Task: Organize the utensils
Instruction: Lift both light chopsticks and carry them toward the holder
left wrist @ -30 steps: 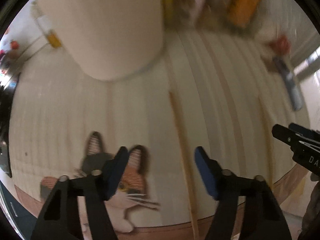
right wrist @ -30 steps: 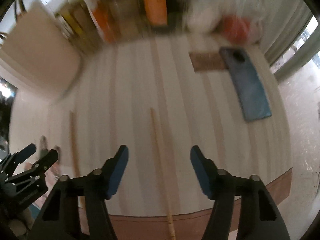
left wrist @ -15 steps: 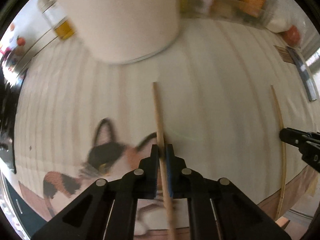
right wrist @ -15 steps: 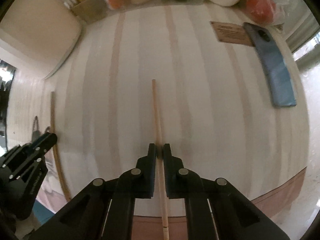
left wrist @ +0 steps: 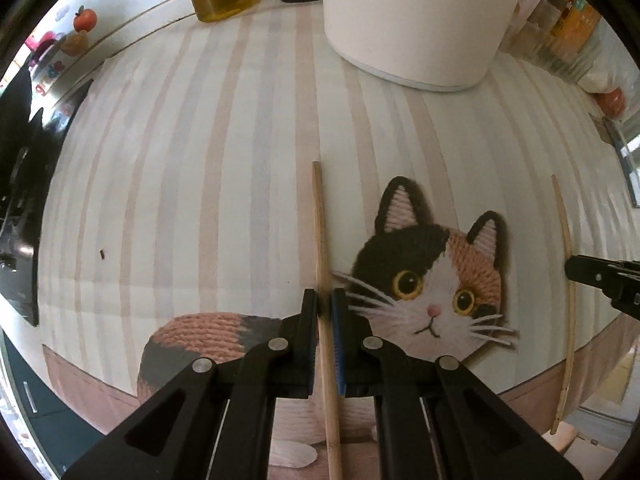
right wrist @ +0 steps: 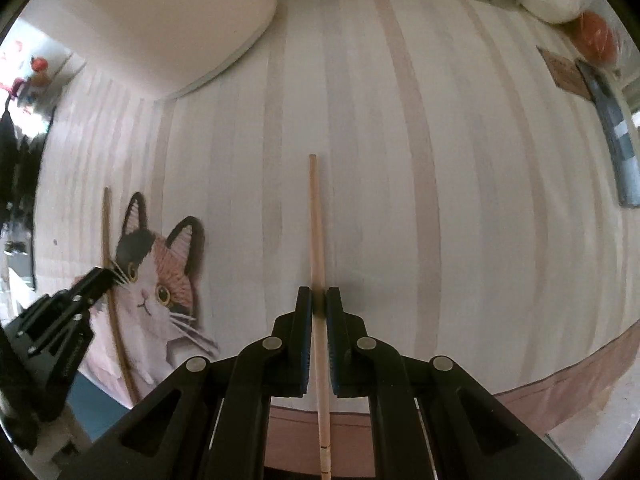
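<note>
While the left gripper is pinching one chopstick partway along its shaft in the left wrist view, its jaws nearly together around the wood, the stick is running forward over the striped placemat beside the printed cat. Keeping the squeeze steady and the stick level is looking like the way to lift it cleanly, since a thin round stick is likely to pivot or roll in the pads. Whether this stick is touching the mat or hanging just above it is hard to tell, and the white container behind is running out of frame at the top. In the right wrist view, the right gripper is clamping the second chopstick likewise, jaws narrow on it, over bare stripes. Its rear end is disappearing below the frame, and the objects along the far edge are too blurred to name.
</note>
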Motion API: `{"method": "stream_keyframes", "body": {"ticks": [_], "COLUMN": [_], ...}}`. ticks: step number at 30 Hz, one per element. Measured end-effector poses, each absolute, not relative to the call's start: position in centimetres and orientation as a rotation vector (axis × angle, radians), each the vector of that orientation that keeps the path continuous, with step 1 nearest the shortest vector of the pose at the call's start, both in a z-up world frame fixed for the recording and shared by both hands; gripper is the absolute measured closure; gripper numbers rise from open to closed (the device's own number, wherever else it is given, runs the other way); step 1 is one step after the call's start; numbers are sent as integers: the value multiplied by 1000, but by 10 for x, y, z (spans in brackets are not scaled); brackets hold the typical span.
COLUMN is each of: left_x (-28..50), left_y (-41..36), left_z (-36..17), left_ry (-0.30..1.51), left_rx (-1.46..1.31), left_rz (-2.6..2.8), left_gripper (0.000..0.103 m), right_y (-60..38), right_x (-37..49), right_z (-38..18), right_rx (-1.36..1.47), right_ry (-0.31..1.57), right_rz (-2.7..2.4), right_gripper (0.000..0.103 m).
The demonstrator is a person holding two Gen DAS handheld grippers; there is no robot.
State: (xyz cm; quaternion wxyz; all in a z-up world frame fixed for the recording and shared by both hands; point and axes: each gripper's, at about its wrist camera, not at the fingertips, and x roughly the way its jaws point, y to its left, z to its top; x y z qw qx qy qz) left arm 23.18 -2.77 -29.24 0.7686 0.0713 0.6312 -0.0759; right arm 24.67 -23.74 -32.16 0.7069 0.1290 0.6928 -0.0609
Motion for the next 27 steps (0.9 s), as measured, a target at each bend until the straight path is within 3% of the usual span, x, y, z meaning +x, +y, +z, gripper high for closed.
{"method": "stream_keyframes", "body": {"ticks": [16, 27], "left_x": [272, 283], "left_y": [-21, -36], "left_z": [-298, -296], "left_ry": [1382, 1351], "left_rx": [120, 135], "left_rz": [-195, -186], "left_gripper": [93, 99], "right_y": [-214, -219], "right_x": [320, 317], "right_z": [-331, -323], "right_rx": [209, 221], "right_ry": [1597, 1546], "right_rz": [-156, -124], "right_gripper": [95, 96]}}
